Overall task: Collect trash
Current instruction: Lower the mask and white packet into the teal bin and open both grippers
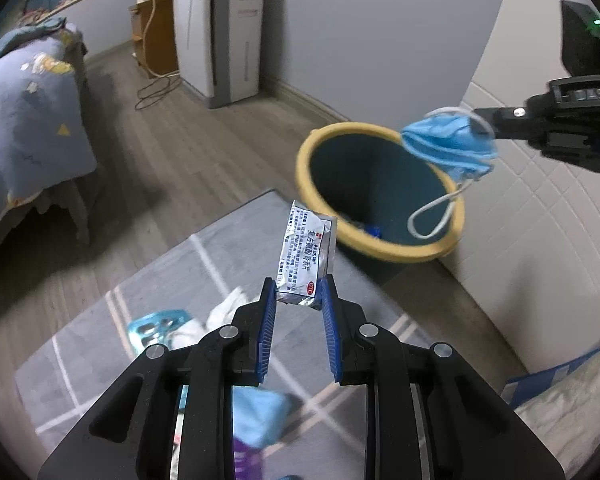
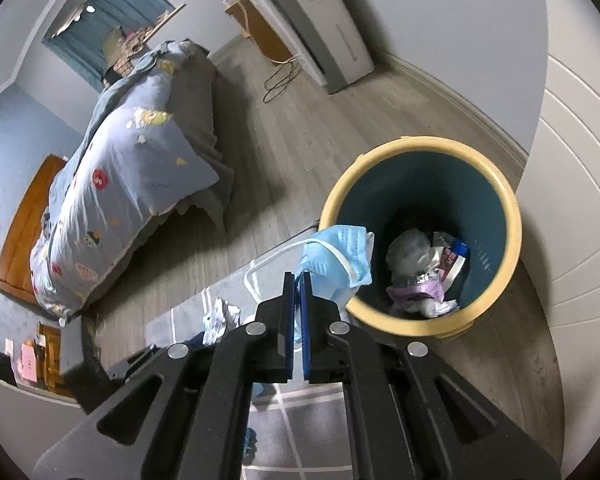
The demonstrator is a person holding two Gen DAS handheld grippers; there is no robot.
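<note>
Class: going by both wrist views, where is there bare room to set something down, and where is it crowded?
Free: the wood floor between the bed and the bin. Crowded: the grey rug, strewn with litter beneath the left gripper, and the bin's bottom, already holding trash.

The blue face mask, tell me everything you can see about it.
The blue face mask is a pleated disposable one, seemingly thin non-woven fabric, crumpled into a bunch. Its white elastic ear loops hang loose. The right tool is shut on one edge, holding it in the air at the yellow rim of the teal trash bin, which already contains rubbish. Nothing else touches it.
</note>
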